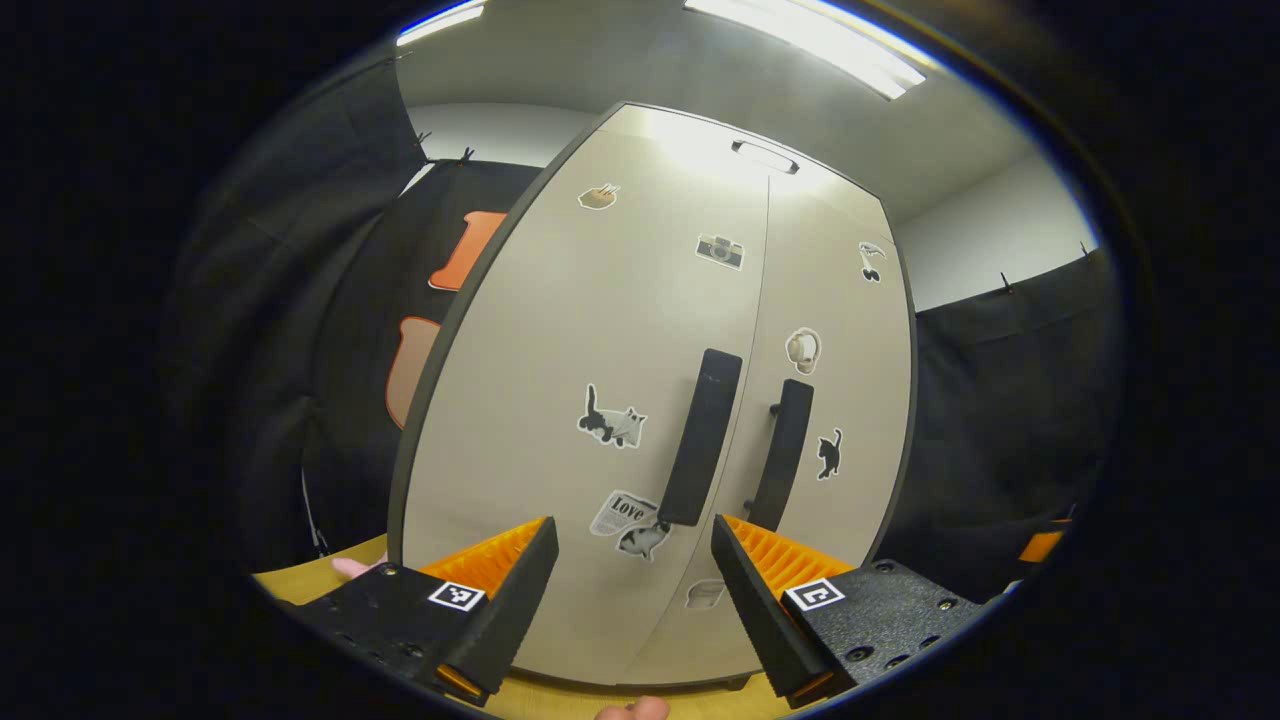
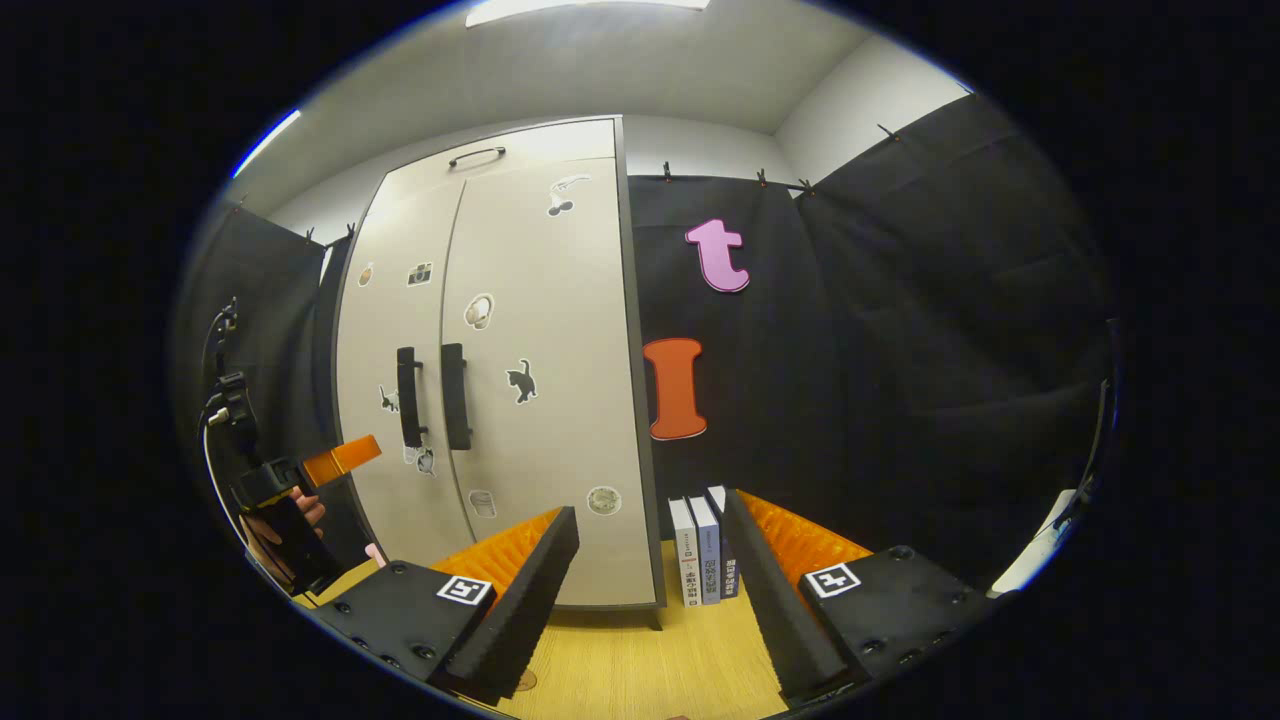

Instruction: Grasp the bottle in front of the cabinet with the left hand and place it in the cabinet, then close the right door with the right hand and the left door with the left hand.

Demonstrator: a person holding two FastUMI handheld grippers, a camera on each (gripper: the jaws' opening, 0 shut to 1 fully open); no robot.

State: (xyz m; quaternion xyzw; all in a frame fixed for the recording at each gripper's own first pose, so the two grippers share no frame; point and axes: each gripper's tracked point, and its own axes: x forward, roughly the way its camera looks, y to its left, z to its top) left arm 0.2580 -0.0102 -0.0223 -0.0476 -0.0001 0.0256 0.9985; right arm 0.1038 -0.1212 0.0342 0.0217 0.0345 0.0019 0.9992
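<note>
Left gripper view: left gripper, jaws spread, holding nothing. Cabinet dead ahead; left door and right door both flush, left handle just above the gap between the jaws. Bottle presumably inside, hidden. Task judged done; best step is a straight retreat, clear of the handles

Right gripper view: right gripper, jaws released, empty. Cabinet ahead-left, books between the jaws, farther off

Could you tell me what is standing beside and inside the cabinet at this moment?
Three upright books stand on the wooden table against the cabinet side. Both doors are shut, handles together, so whatever sits inside is hidden.
</note>
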